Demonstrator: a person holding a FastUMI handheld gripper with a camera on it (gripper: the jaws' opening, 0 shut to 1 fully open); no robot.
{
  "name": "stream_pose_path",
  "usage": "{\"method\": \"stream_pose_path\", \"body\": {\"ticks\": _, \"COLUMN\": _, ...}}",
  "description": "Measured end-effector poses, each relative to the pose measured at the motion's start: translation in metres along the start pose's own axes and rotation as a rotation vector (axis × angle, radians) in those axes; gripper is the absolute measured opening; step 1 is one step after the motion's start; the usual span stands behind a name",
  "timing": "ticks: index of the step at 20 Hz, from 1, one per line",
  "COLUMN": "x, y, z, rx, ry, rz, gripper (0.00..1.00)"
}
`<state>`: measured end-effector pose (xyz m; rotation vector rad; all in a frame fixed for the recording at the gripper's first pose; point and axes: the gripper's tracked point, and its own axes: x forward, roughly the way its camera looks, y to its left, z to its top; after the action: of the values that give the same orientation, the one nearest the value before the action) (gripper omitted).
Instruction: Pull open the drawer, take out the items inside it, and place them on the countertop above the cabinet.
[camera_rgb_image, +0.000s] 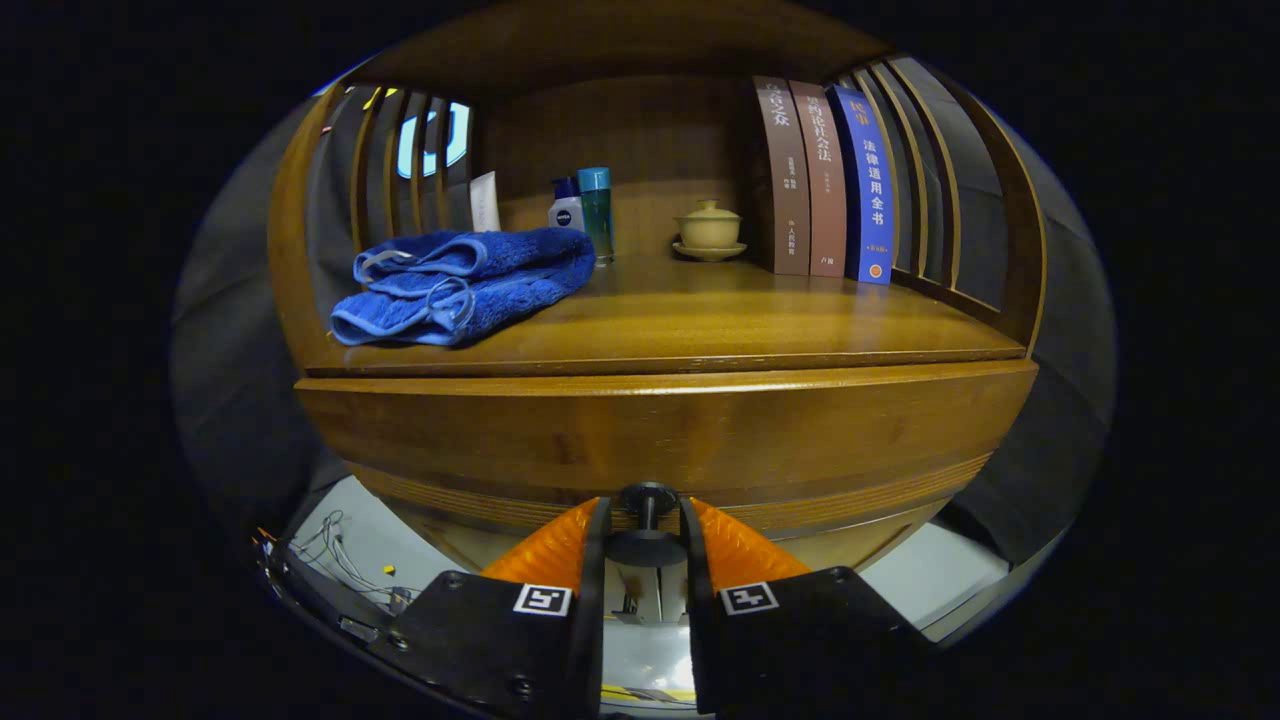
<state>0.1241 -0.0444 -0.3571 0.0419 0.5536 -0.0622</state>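
Drawer (660, 440) front of the wooden cabinet sits just ahead of the tongs (646, 520), below the table (700, 320). Its small dark knob (647, 497) stands between the two orange fingers (548, 548), which sit close on either side of its stem; I cannot tell whether both press on it. On the table a folded blue towel (462, 285) lies to the left, with a tube (484, 202) and two bottles (582, 205) behind it, a lidded cup (709, 230) on a saucer near the middle, and three upright books (825, 180) at the right
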Motion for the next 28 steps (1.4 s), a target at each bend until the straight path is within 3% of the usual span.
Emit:
{"method": "stream_pose_path", "body": {"ticks": 20, "x": -0.128, "y": 0.001, "z": -0.062, "rx": 0.106, "ry": 0.122, "rz": 0.009, "gripper": 0.39}}
{"method": "stream_pose_path", "body": {"ticks": 28, "x": -0.147, "y": 0.000, "z": -0.081, "rx": 0.107, "ry": 0.156, "rz": 0.000, "gripper": 0.39}}
